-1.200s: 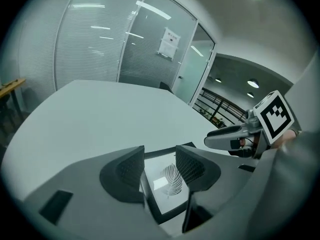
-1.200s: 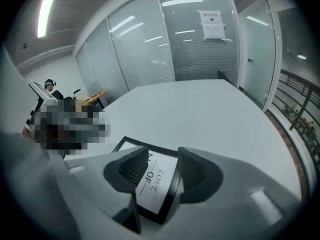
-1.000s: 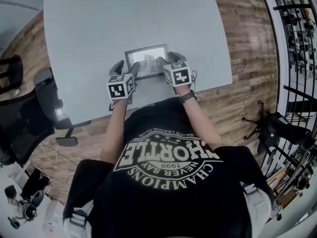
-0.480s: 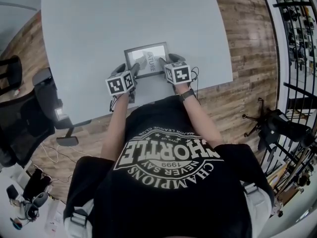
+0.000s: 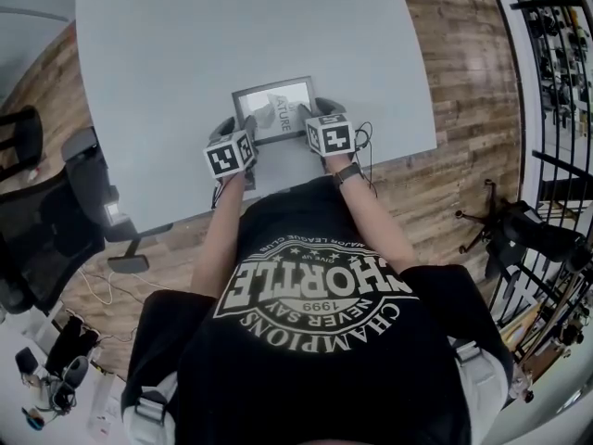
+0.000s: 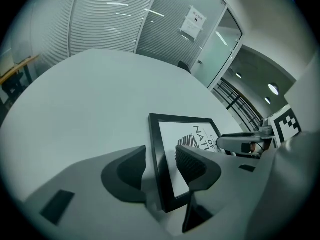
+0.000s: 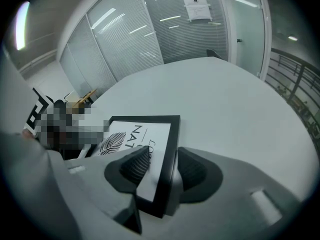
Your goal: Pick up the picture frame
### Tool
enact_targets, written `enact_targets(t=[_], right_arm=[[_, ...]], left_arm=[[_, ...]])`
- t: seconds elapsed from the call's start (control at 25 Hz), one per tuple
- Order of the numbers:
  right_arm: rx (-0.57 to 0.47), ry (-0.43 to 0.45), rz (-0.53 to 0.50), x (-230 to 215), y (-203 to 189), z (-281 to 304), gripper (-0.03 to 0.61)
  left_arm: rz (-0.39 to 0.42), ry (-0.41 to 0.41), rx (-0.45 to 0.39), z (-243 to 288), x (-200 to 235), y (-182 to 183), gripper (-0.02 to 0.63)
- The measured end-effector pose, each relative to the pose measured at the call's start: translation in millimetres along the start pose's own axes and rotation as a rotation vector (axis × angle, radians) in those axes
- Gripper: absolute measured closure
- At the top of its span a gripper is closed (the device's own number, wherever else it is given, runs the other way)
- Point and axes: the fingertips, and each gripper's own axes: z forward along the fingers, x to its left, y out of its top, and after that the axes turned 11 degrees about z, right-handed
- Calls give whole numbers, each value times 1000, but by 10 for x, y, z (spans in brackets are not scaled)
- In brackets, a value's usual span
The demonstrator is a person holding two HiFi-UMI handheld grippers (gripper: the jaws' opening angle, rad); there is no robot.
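- Your picture frame (image 5: 274, 109) lies flat on the counter (image 5: 185, 44), close to the edge nearest you. It is not yet lifted.
- Your left gripper (image 6: 160, 156) straddles the frame's left rail, with one jaw outside on the counter and the other over the print. The jaws are closing, and a gap shows on the outer side, so there is no clamp.
- Your right gripper (image 7: 164, 159) straddles the right rail the same way. Its jaws are closing too, and the rail between them is not visibly pinched.
- As I judge it, the approach and lining-up are done on both sides. What's left is to finish both squeezes, then raise the frame evenly.
- The frame has a thin black rim around a white print with a dark leaf and large lettering. The front looks smooth and probably slick, so trust the rim.
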Motion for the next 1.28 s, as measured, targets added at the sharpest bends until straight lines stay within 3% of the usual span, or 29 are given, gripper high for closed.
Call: enact_targets(t=[0.4, 0.92, 1.28], right_arm=[[-17, -2, 20, 20, -19, -21, 426], [10, 16, 120, 36, -246, -185, 496], [-73, 29, 138, 323, -330, -568, 510]], left_arm=[[38, 58, 2, -21, 32, -20, 534], [1, 62, 13, -191, 43, -230, 543], [18, 50, -41, -635, 30, -334, 545]])
